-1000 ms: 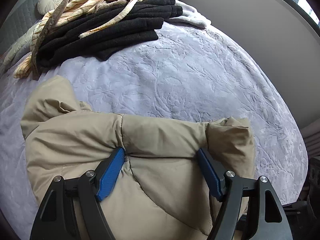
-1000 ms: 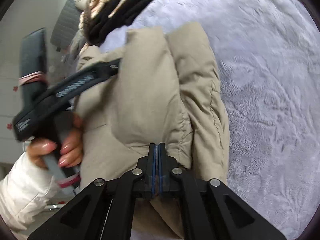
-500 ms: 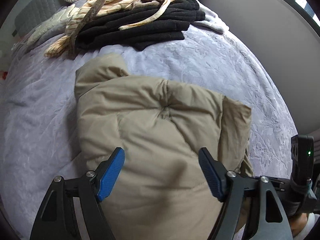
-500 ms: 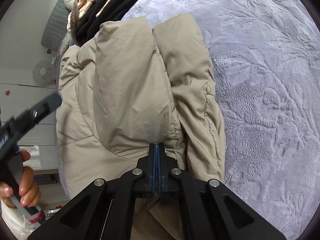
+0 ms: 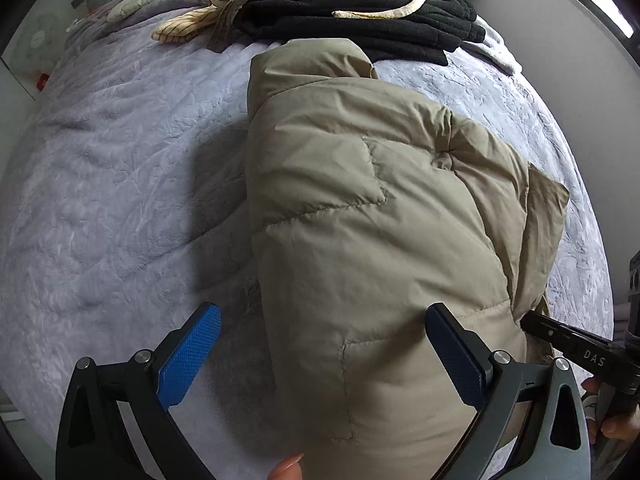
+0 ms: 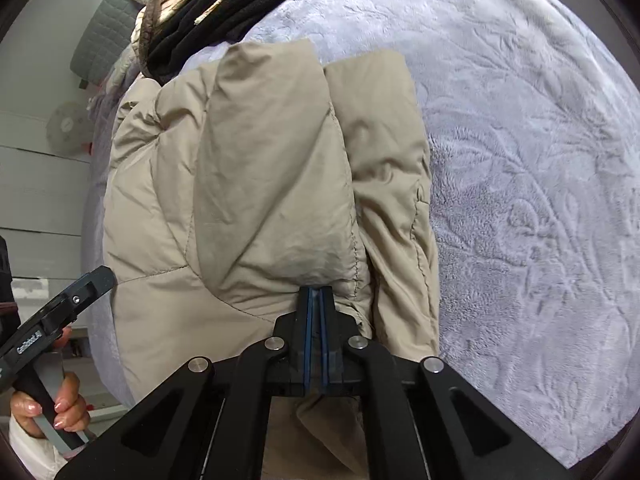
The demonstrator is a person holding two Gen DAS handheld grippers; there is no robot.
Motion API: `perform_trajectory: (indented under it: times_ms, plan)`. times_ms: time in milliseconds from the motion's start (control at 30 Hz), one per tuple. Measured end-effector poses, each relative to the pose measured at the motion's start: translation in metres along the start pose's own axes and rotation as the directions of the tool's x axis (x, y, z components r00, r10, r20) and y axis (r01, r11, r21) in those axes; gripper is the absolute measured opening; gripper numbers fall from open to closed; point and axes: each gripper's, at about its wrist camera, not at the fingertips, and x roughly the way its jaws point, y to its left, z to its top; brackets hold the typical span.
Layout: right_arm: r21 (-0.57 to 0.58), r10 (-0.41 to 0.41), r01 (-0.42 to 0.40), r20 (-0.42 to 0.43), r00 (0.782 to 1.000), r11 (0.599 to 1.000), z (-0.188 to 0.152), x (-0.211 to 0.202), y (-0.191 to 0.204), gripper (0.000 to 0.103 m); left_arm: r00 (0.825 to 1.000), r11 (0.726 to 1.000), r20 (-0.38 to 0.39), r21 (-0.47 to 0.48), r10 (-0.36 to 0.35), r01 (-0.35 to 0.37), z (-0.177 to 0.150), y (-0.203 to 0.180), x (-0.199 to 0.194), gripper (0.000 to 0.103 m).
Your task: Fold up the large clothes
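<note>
On bed: right gripper pinches jacket hem; left gripper spread.

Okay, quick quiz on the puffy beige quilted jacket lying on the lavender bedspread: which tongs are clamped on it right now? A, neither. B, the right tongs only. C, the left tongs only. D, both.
B: the right tongs are shut on a fold of the puffy beige quilted jacket, while the left tongs stand wide open over it, gripping nothing.
</note>
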Motion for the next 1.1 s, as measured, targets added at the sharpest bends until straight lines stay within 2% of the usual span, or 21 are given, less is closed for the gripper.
perform_trajectory:
  times_ms: [100, 167, 200, 233, 267, 300, 467, 600, 633, 700, 800, 900, 933, 1000, 1033, 1100]
  plan:
    - [-0.015, -0.017, 0.017, 0.004, 1.000, 1.000, 0.000, -0.007, 0.009, 0.005, 1.000, 1.000, -0.009, -0.014, -0.010, 0.010, 0.000, 0.003, 0.004, 0.102]
    - [-0.033, -0.026, 0.026, 0.014, 1.000, 0.999, 0.000, -0.013, 0.015, 0.010, 1.000, 1.000, -0.016, -0.023, -0.021, 0.020, -0.001, 0.005, 0.005, 0.102]
    - [-0.039, -0.025, 0.026, 0.021, 0.999, 0.999, -0.001, -0.016, 0.019, 0.023, 1.000, 0.999, -0.018, -0.028, -0.025, 0.024, -0.002, 0.006, 0.006, 0.102]
    - [-0.045, -0.038, 0.039, 0.026, 0.999, 0.998, -0.001, -0.020, 0.021, 0.050, 0.999, 0.999, -0.021, -0.032, -0.029, 0.028, -0.002, 0.007, 0.007, 0.102]
    - [-0.050, -0.062, 0.063, 0.034, 0.998, 0.997, -0.001, -0.023, 0.020, 0.064, 0.999, 0.999, -0.028, -0.035, -0.039, 0.038, -0.003, 0.009, 0.007, 0.102]
    - [-0.058, -0.071, 0.074, 0.044, 0.996, 0.996, -0.001, -0.026, 0.020, 0.071, 0.998, 0.998, -0.037, -0.041, -0.052, 0.050, -0.004, 0.011, 0.008, 0.102]
    - [-0.027, -0.065, 0.066, 0.031, 0.997, 0.997, -0.001, -0.032, -0.005, 0.071, 0.991, 0.989, -0.068, -0.097, -0.119, 0.112, -0.010, 0.025, 0.014, 0.102]
    - [0.026, -0.063, 0.062, 0.054, 0.997, 0.998, 0.002, -0.039, -0.027, 0.071, 0.982, 0.980, -0.073, -0.111, -0.176, 0.167, -0.012, 0.036, 0.016, 0.102]
    - [0.036, -0.054, 0.052, 0.063, 0.997, 0.998, 0.005, -0.042, -0.031, 0.075, 0.977, 0.975, -0.073, -0.110, -0.200, 0.192, -0.011, 0.039, 0.015, 0.102]
    - [0.044, -0.023, 0.019, 0.080, 0.997, 0.999, 0.009, -0.046, -0.036, 0.083, 0.962, 0.958, -0.054, -0.122, -0.268, 0.260, -0.009, 0.048, 0.012, 0.102]
    - [0.047, 0.028, -0.032, 0.087, 0.996, 0.998, 0.018, -0.047, -0.044, 0.083, 0.927, 0.917, -0.035, -0.168, -0.373, 0.363, -0.004, 0.066, 0.014, 0.102]
    - [0.045, 0.074, -0.078, 0.072, 0.995, 0.996, 0.028, -0.043, -0.046, 0.084, 0.899, 0.877, -0.027, -0.233, -0.436, 0.419, 0.001, 0.081, 0.021, 0.102]
    - [0.041, 0.090, -0.093, 0.069, 0.994, 0.995, 0.032, -0.042, -0.045, 0.088, 0.887, 0.862, -0.025, -0.250, -0.460, 0.440, 0.002, 0.083, 0.025, 0.102]
    - [0.024, 0.107, -0.108, 0.057, 0.993, 0.994, 0.035, -0.038, -0.037, 0.103, 0.878, 0.853, -0.028, -0.258, -0.477, 0.455, 0.003, 0.084, 0.030, 0.102]
    - [0.005, 0.117, -0.117, 0.050, 0.992, 0.993, 0.039, -0.035, -0.034, 0.103, 0.873, 0.848, -0.032, -0.256, -0.487, 0.464, 0.004, 0.084, 0.033, 0.102]
    - [-0.034, 0.120, -0.119, 0.029, 0.992, 0.992, 0.042, -0.028, -0.023, 0.103, 0.842, 0.822, -0.048, -0.254, -0.537, 0.510, 0.006, 0.084, 0.042, 0.102]
